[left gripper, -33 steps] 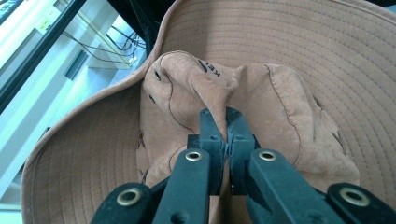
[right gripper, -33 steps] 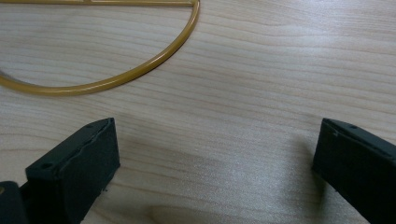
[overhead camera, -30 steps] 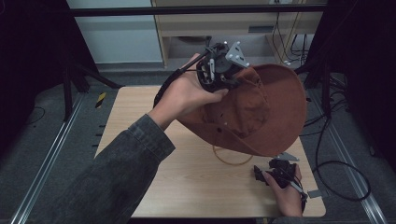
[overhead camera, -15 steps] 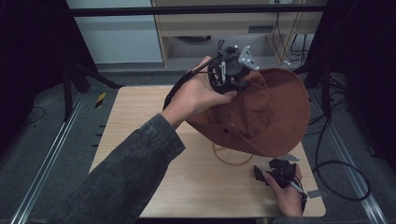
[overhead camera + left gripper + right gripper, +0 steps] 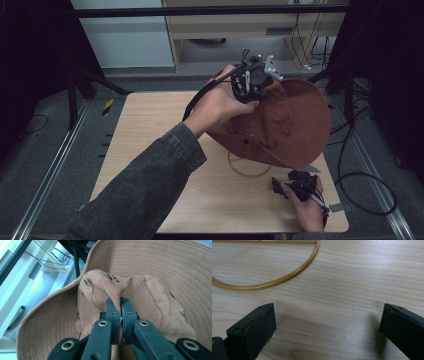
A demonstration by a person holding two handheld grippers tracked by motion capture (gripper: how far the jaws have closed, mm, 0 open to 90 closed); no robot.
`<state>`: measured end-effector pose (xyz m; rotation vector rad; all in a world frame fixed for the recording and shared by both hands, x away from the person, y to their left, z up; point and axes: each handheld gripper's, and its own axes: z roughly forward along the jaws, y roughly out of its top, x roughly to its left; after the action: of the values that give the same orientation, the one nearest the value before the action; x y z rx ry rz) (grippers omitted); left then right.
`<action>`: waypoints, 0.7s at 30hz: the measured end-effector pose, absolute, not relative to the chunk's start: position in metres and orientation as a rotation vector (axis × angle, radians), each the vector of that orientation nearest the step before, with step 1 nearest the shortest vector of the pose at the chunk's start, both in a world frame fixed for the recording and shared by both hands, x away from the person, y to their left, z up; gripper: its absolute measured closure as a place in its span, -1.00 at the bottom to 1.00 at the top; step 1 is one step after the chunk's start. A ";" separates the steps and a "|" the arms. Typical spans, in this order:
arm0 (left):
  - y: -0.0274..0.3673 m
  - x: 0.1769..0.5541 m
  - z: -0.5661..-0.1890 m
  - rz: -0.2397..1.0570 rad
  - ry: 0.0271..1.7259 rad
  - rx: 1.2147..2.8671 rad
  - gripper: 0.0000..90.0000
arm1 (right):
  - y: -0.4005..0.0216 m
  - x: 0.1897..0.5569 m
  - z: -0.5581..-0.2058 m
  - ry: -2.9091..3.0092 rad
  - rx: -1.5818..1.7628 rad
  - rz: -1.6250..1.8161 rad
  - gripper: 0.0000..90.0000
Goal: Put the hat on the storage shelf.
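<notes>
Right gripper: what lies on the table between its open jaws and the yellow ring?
Only bare wooden table lies between the right gripper and the yellow ring, as the right gripper view shows.

We take the counter (image 5: 150, 145) as landmark. Above its far right quarter we find the hat (image 5: 295, 130), lifted and tilted, its lower brim edge close over the counter's right side. The left gripper (image 5: 252, 80) sits at the hat's far upper edge, above the counter's far edge; in the left gripper view its jaws (image 5: 120, 312) pinch a fold of the hat's crown (image 5: 117, 287), with the brim spreading around them. The left forearm crosses the counter diagonally from its near left. A hoop (image 5: 247, 167) lies flat on the counter beneath the hat's near brim. The right gripper (image 5: 292, 182) rests near the counter's near right corner, just nearer than the hoop (image 5: 274, 282), its jaws spread apart over the counter (image 5: 342, 302).
</notes>
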<state>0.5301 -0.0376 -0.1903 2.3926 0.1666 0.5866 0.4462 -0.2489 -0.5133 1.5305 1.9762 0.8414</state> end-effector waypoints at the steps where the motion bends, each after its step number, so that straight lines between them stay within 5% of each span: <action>1: -0.038 0.530 -0.192 0.586 0.165 2.396 0.93 | -0.249 0.446 -0.513 1.976 1.530 0.842 -0.99; 21: -0.044 0.546 -0.215 0.571 0.202 2.411 0.89 | -0.249 0.446 -0.513 1.976 1.533 0.841 -0.99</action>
<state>0.5456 -0.0444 -0.2155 2.4106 0.2022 0.5712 0.4461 -0.2489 -0.5132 1.5334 1.9756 0.8408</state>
